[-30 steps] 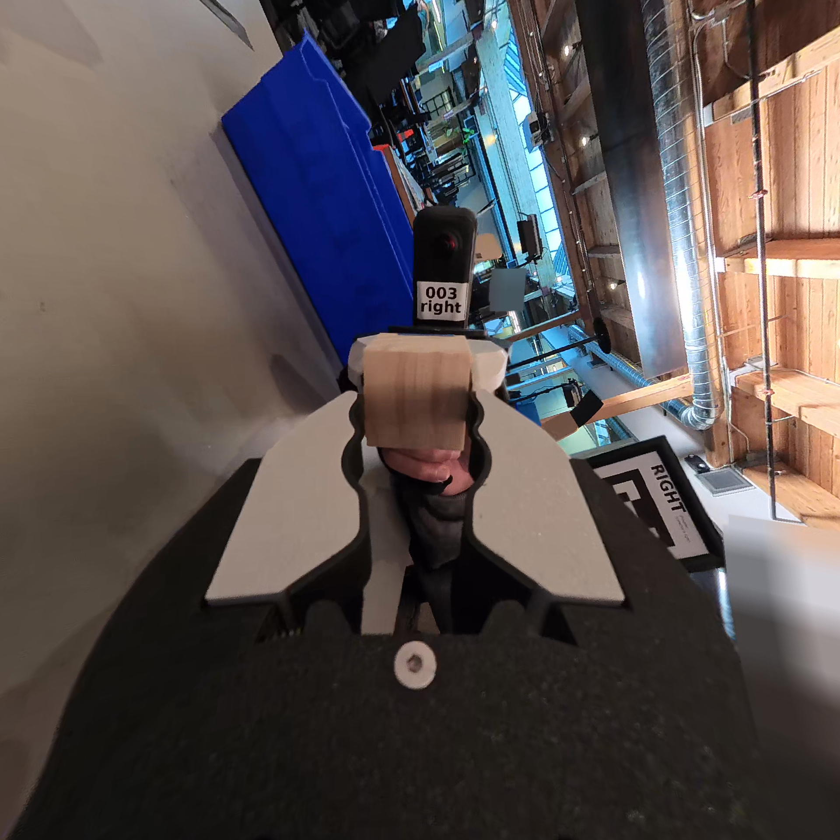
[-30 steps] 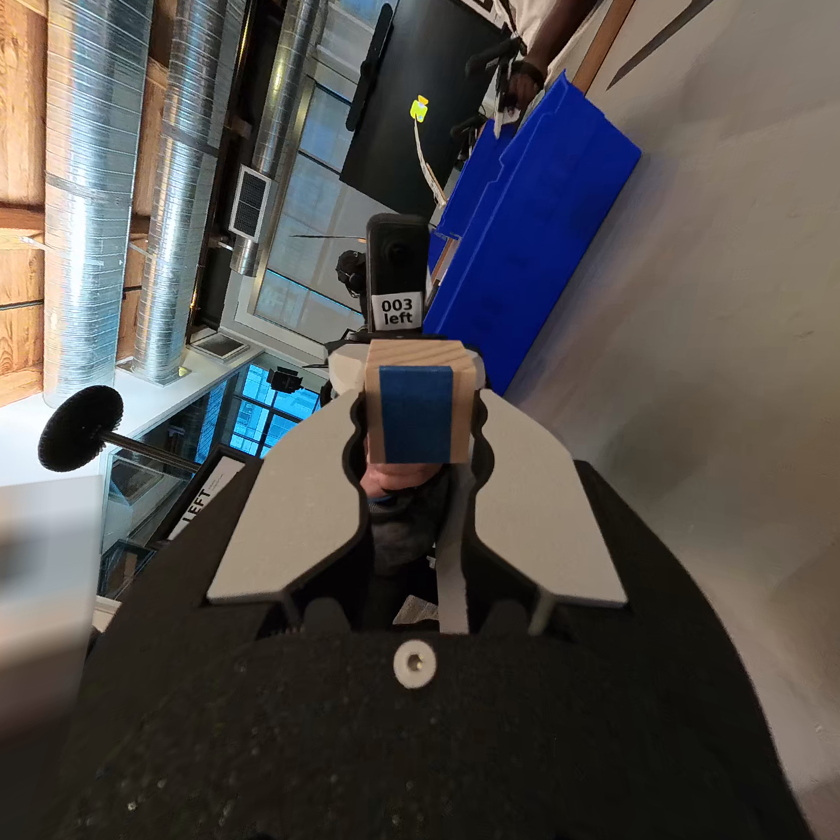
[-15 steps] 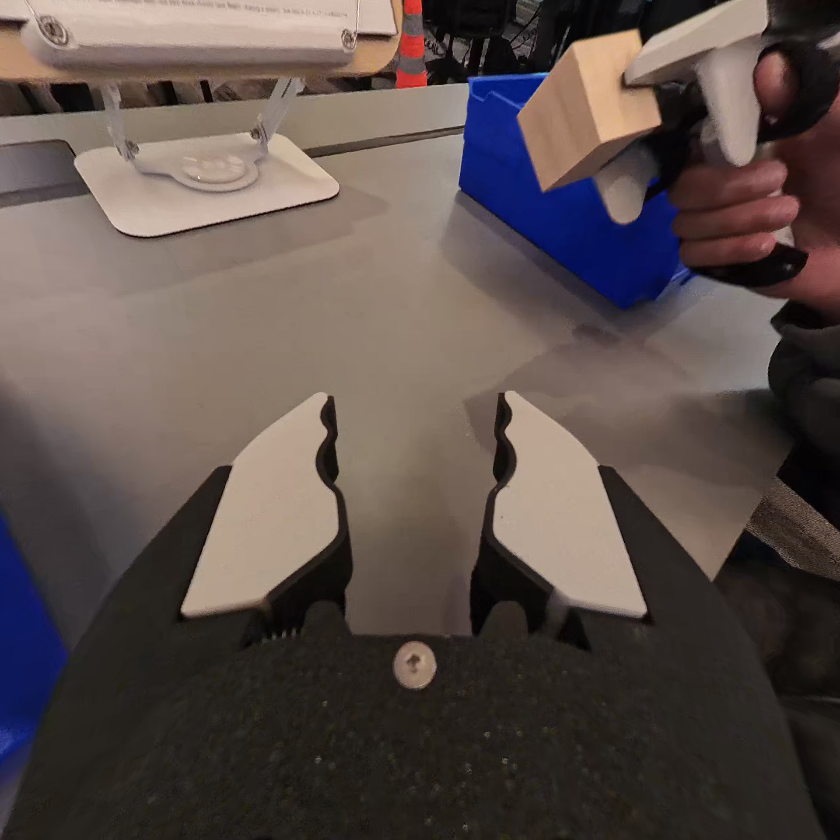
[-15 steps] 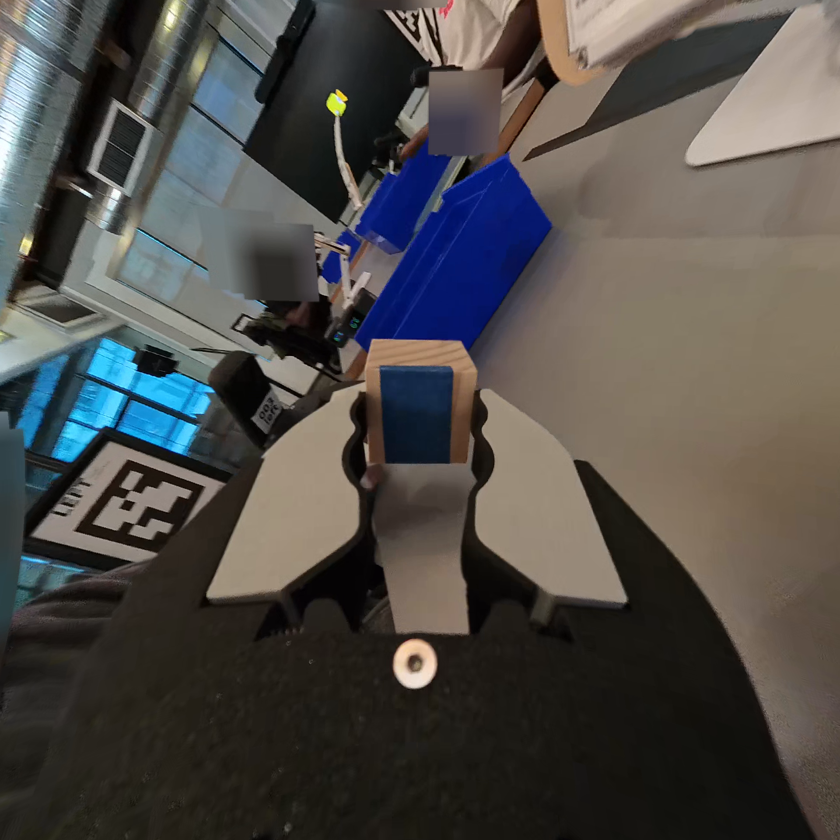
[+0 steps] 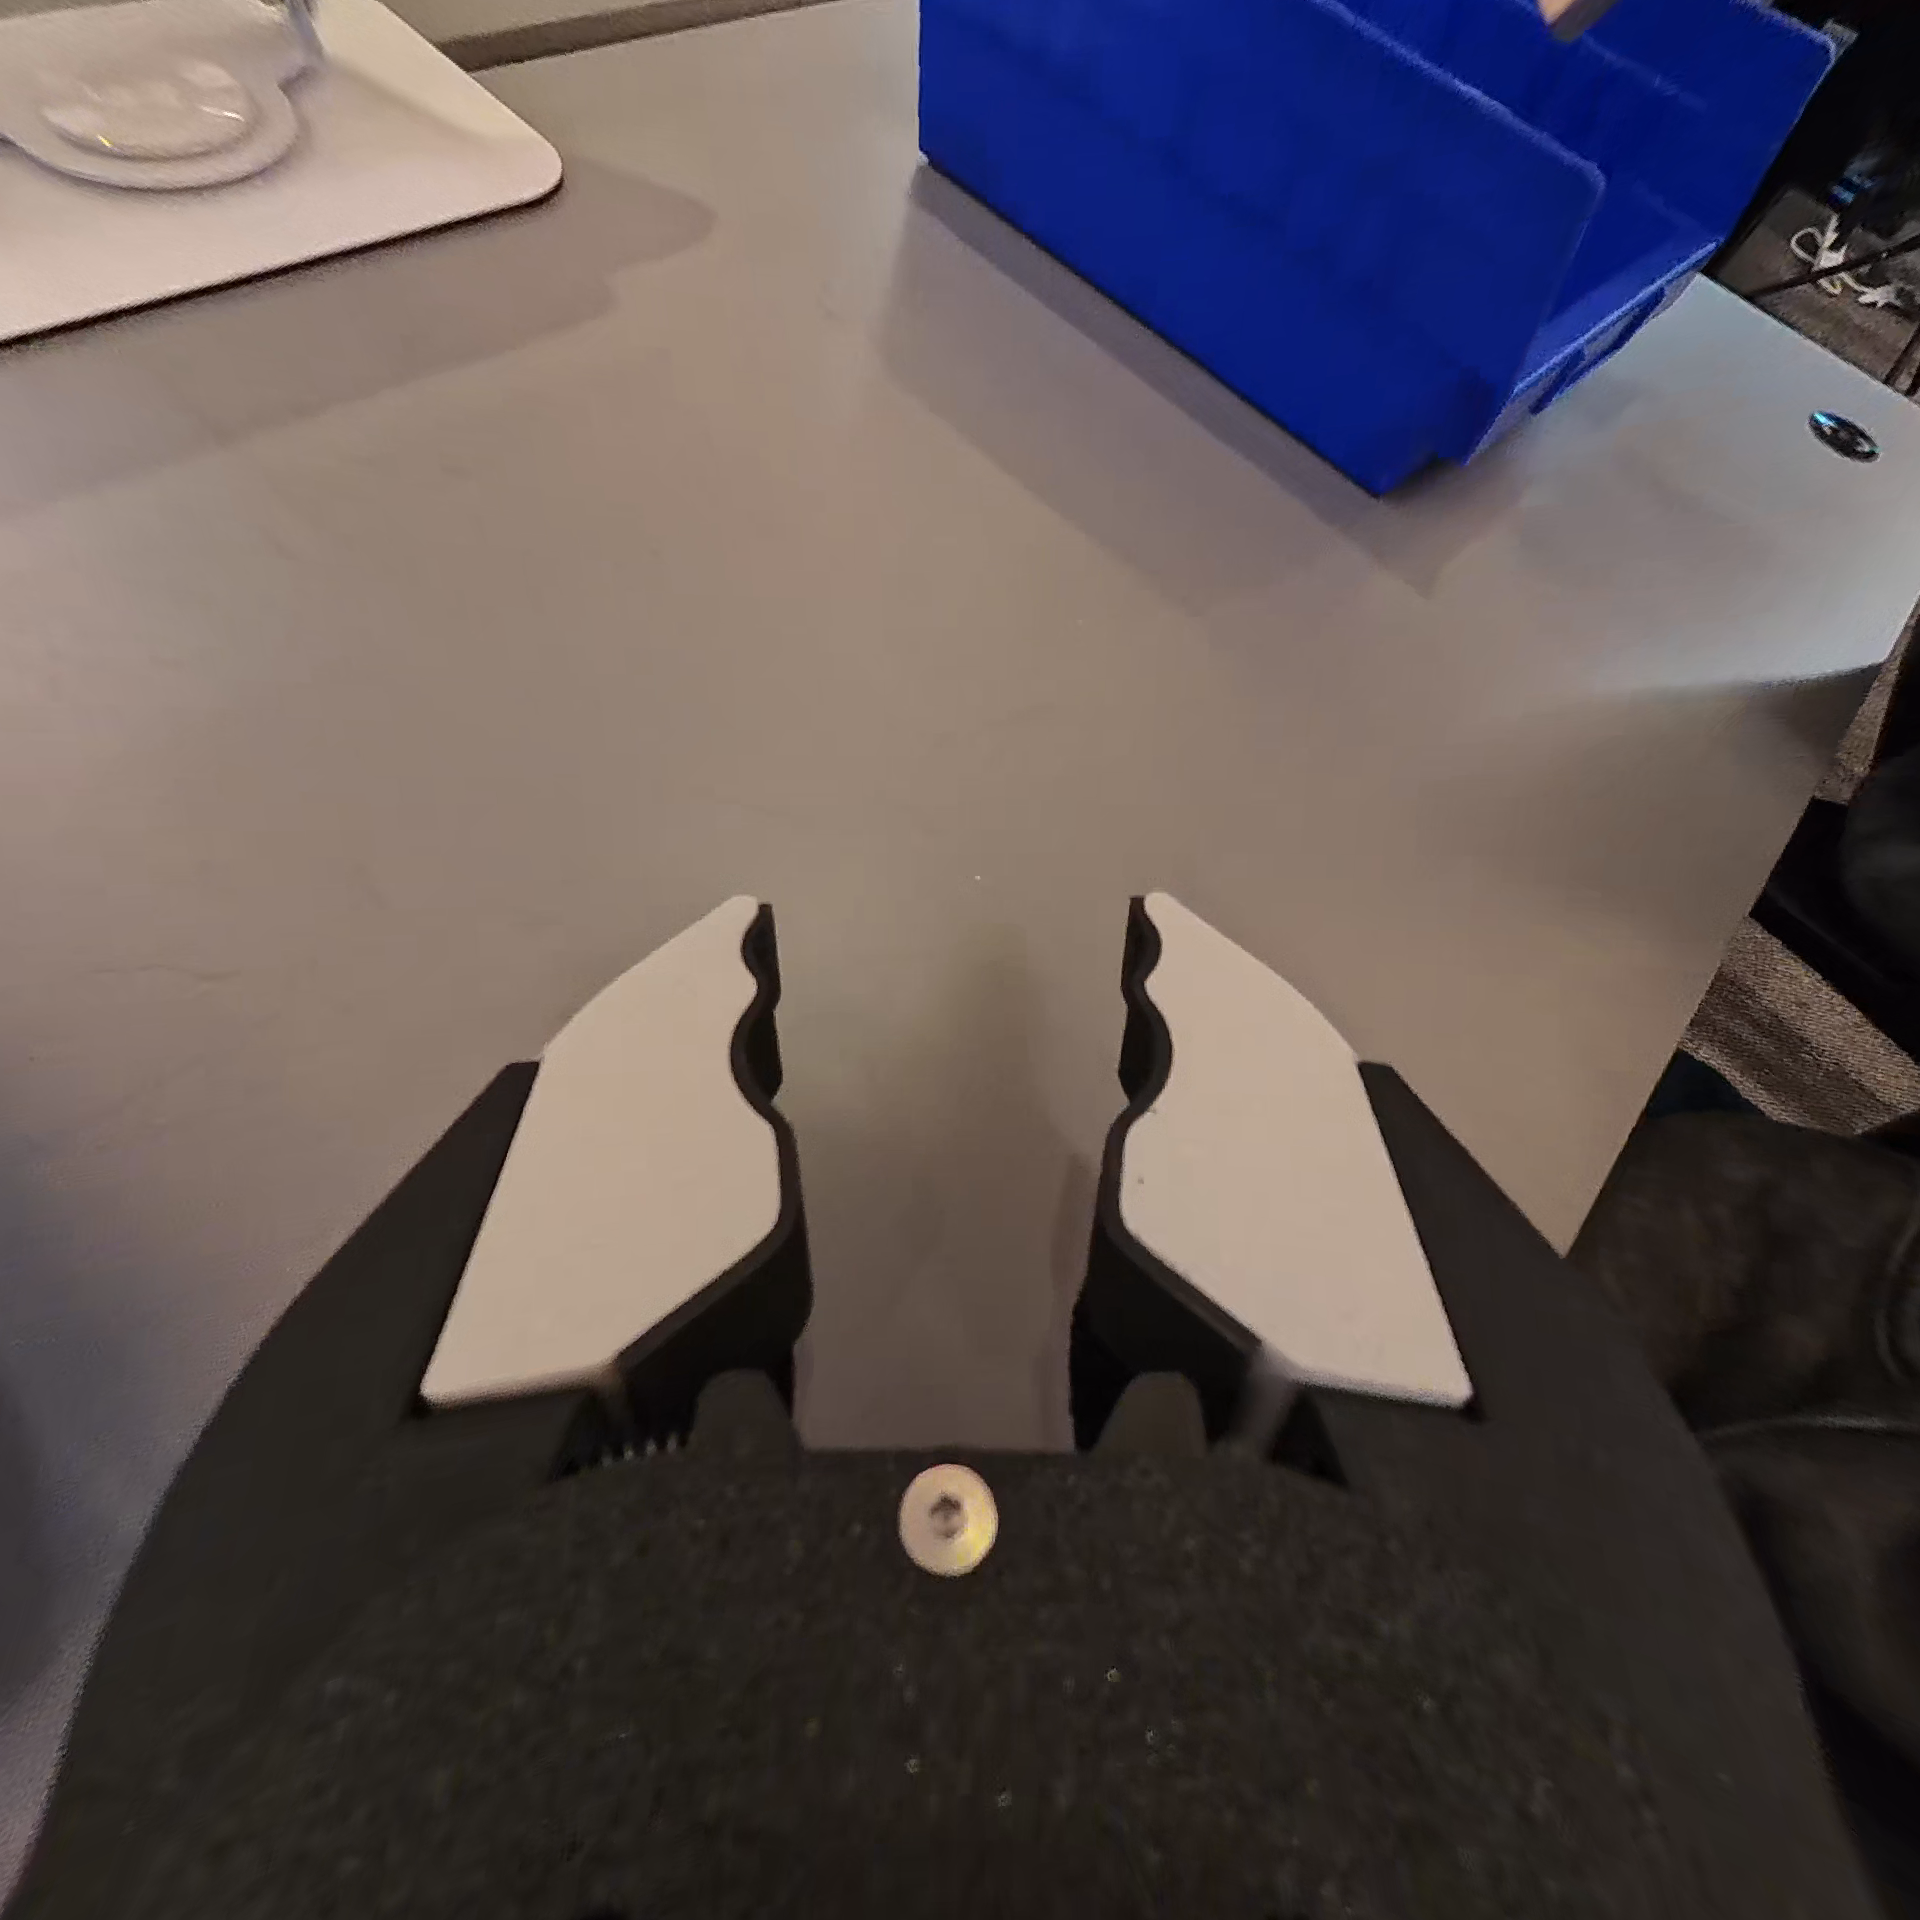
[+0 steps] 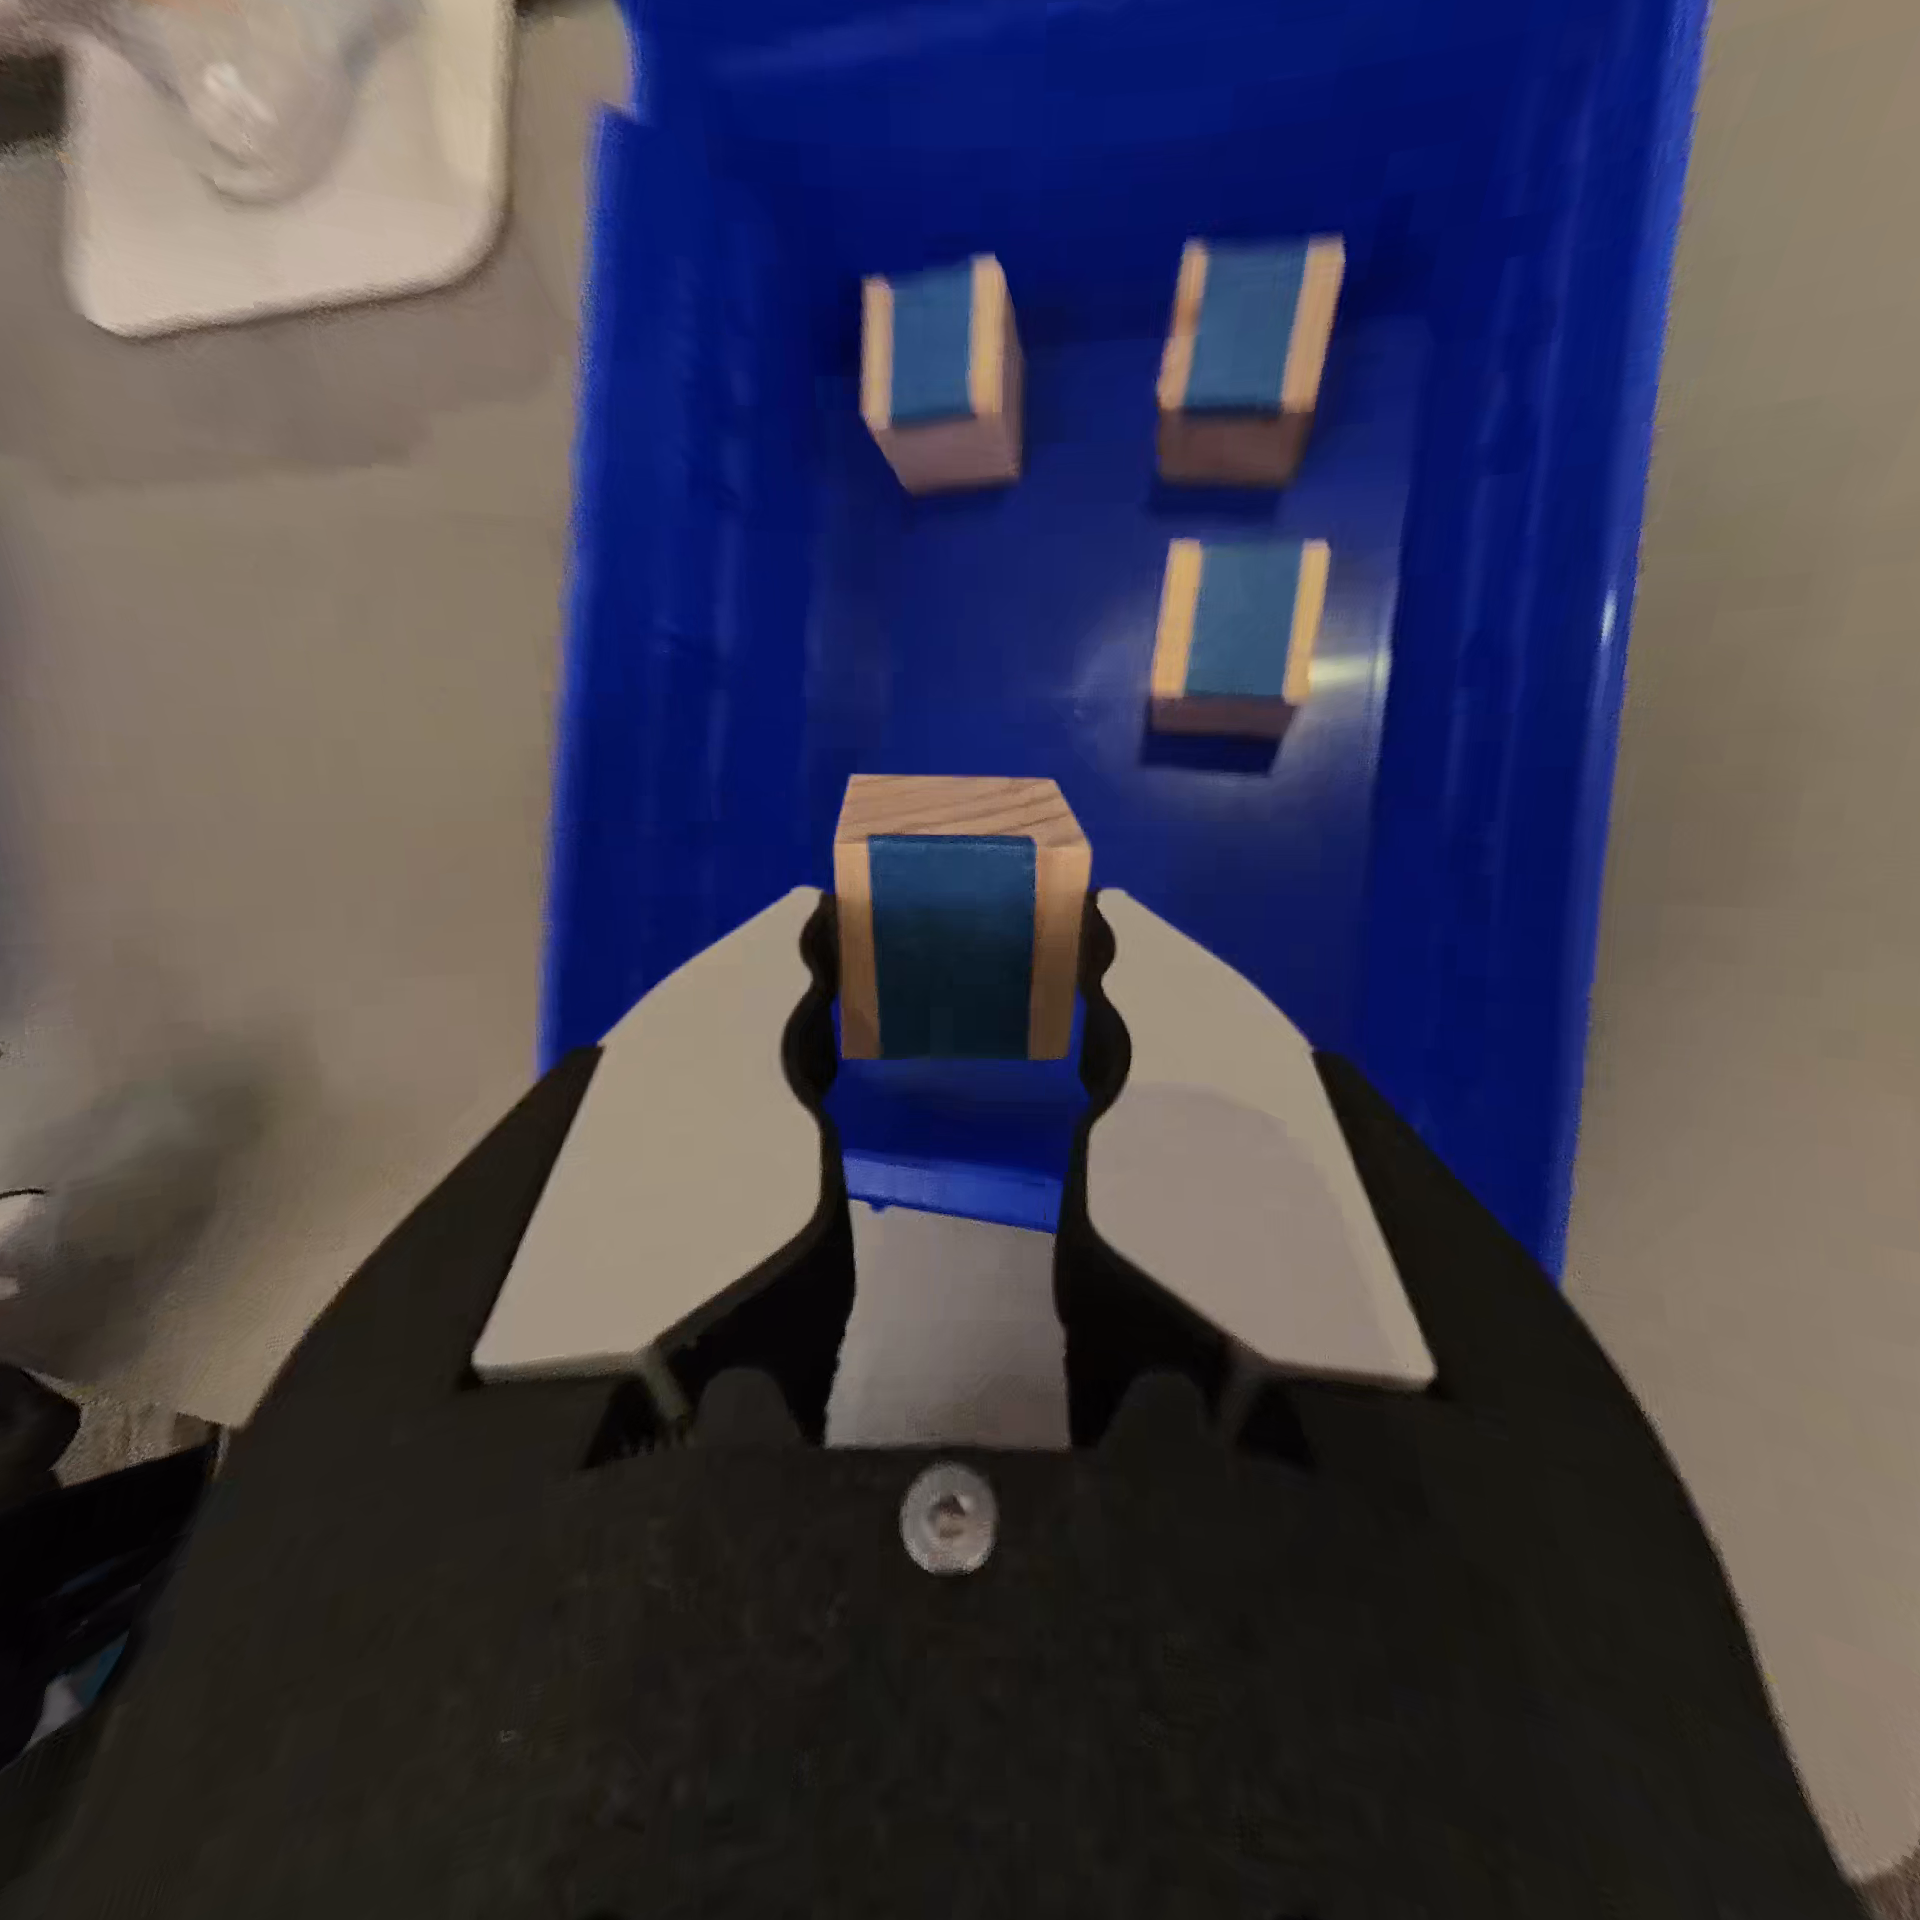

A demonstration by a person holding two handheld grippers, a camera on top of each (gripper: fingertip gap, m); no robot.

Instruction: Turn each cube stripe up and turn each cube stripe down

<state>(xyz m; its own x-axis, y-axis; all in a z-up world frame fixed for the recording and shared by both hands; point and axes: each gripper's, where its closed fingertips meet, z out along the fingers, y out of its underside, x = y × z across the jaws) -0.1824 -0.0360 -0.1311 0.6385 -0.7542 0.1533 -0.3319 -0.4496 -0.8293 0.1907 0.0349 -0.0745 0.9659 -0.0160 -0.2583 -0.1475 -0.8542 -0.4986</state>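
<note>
My right gripper (image 6: pixel 954 914) is shut on a wooden cube (image 6: pixel 956 925) with a blue stripe facing the camera, held over the near end of a blue bin (image 6: pixel 717 623). Three more cubes lie on the bin floor, stripe up: one at the far left (image 6: pixel 935 364), one at the far right (image 6: pixel 1247 348), one nearer on the right (image 6: pixel 1236 629). My left gripper (image 5: pixel 948 914) is open and empty above the grey table (image 5: pixel 623 644). The blue bin shows in the left wrist view (image 5: pixel 1299 208) at the far right.
A white flat stand base (image 5: pixel 208 177) sits at the table's far left; it also shows in the right wrist view (image 6: pixel 270 177). The table's right edge (image 5: pixel 1766 883) runs close to my left gripper. A dark object (image 6: pixel 62 1507) lies at the lower left of the right wrist view.
A second ago both grippers held the cube between them. The left gripper let go, opened and swung down to the table. The right gripper carried the cube over the bin.
</note>
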